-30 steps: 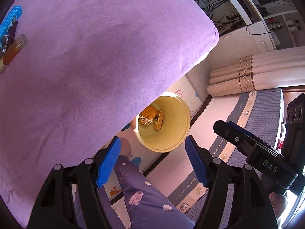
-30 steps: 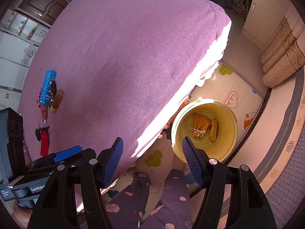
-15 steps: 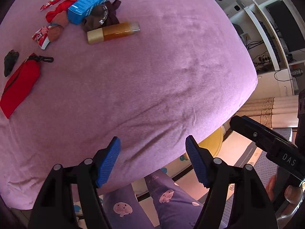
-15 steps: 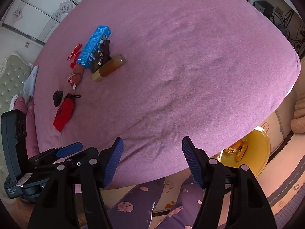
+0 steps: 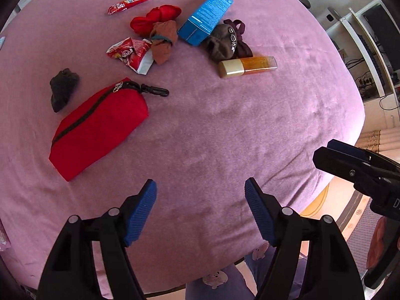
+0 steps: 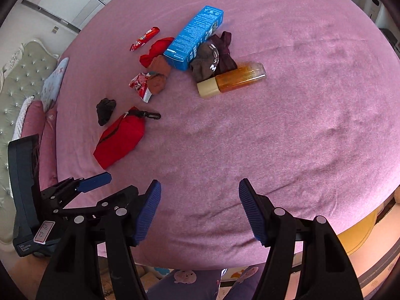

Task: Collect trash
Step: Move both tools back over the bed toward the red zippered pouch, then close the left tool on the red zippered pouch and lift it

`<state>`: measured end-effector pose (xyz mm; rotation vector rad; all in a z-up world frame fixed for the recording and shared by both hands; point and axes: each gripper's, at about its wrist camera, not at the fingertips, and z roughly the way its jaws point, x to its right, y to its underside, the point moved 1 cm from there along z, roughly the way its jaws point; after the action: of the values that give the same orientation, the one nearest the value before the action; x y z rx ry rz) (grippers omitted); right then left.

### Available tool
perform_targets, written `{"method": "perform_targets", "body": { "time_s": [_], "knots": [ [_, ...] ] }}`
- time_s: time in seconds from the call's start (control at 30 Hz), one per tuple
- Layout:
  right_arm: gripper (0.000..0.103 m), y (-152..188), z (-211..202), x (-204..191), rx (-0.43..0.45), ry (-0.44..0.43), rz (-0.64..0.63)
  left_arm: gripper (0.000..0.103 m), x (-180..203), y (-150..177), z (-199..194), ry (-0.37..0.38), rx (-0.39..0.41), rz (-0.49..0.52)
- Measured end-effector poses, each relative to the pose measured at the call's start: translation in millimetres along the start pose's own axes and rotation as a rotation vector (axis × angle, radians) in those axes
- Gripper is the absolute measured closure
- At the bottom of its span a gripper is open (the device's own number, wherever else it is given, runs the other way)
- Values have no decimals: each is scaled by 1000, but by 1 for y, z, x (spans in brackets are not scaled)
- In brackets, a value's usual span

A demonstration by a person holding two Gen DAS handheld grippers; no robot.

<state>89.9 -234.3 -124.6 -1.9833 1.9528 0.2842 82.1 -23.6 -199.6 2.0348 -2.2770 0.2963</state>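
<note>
On the purple bed (image 5: 225, 130) lie a torn red snack wrapper (image 5: 130, 52), a long red wrapper (image 5: 130, 3), a blue box (image 5: 206, 17), an amber bottle (image 5: 247, 66), a red zip pouch (image 5: 97, 127), a black wad (image 5: 62, 88) and balled socks (image 5: 162, 42). The same items show in the right wrist view: box (image 6: 195, 37), bottle (image 6: 232, 80), pouch (image 6: 120, 137). My left gripper (image 5: 200, 210) is open and empty above the bed's near edge. My right gripper (image 6: 198, 207) is open and empty beside it.
A yellow bin (image 6: 360, 232) stands on the floor under the bed's right edge. The right gripper's body (image 5: 360, 170) shows at the right of the left wrist view. A padded headboard and pillows (image 6: 25, 95) are at the left. Shelves with cables (image 5: 370, 50) stand beyond the bed.
Both grippers swung up from the yellow bin on the floor to over the bed. The items on the bed are now larger and nearer. Both stay open and empty.
</note>
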Motion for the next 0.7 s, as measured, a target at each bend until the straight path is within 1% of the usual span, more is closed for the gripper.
{"method": "perform_targets", "body": {
  "time_s": [0.17, 0.33, 0.5, 0.7],
  "knots": [
    [39, -7, 16, -25, -16, 2, -10, 30, -33, -6, 1, -19, -5, 6],
    [38, -13, 32, -41, -36, -2, 2, 29, -52, -13, 8, -37, -20, 27],
    [38, -23, 48, -49, -59, -11, 10, 27, -65, -22, 21, -76, -42, 86],
    [38, -38, 69, -52, -84, -17, 22, 26, -77, -34, 42, -157, -67, 200]
  ]
}}
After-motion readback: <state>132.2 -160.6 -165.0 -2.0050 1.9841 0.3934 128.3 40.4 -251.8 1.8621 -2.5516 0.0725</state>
